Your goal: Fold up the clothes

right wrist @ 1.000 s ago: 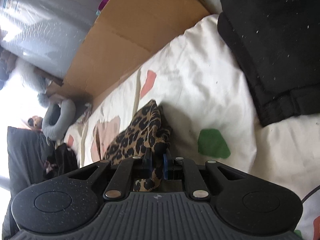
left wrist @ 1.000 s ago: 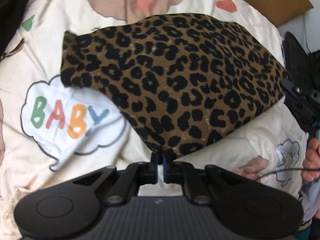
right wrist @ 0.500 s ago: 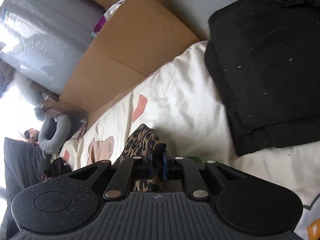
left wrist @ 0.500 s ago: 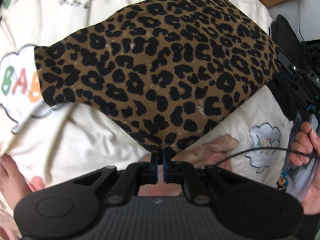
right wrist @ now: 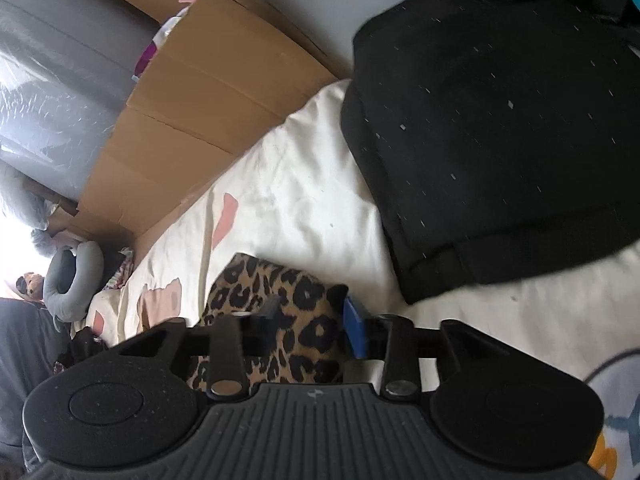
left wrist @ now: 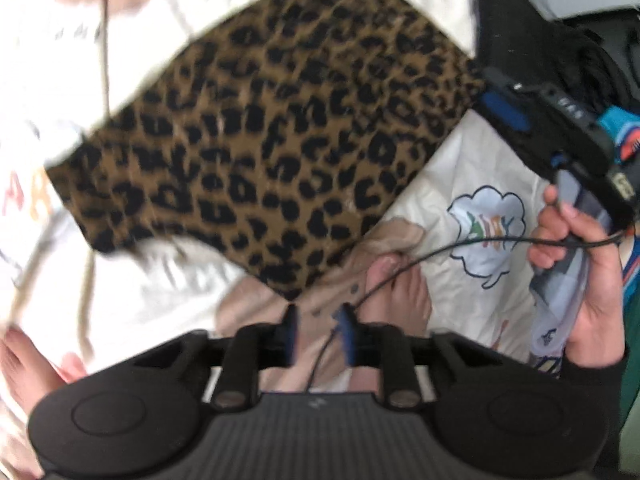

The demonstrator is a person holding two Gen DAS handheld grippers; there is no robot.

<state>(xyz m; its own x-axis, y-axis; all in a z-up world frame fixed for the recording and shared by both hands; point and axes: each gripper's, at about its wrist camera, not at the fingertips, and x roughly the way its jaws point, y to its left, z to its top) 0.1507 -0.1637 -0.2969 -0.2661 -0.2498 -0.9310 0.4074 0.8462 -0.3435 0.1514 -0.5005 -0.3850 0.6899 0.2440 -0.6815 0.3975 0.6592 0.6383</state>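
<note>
- Here, in the left wrist view, we see one leopard-print garment [left wrist: 280,136] lying flat and folded on the cream printed bedsheet [left wrist: 440,184], one corner pointing toward the left gripper [left wrist: 318,338].
- We see the left gripper's jaws opening with nothing between them; the garment's corner lies just ahead of the tips, apart from them.
- We count one thin black cable [left wrist: 460,246] running across the gap, and one bare foot [left wrist: 396,300] partly hidden behind the gripper body; a second foot [left wrist: 28,364] is cut off at the left edge.
- The right gripper [left wrist: 532,120] sits at the garment's far right corner, held by one hand [left wrist: 580,260]; this whole view is blurred, so we cannot read the sheet's lettering.
- In the right wrist view, we see the right gripper [right wrist: 310,322] with its jaws opening; a corner of the garment [right wrist: 280,300] lies between them, and the pads stand off it on either side.
- We count one open cardboard box [right wrist: 208,96]; its contents are mostly hidden, only pink and white bits show at the rim.
- One folded black garment [right wrist: 500,140] rests on the sheet, cut off at the right.
- One grey neck pillow [right wrist: 72,280] lies far left.
</note>
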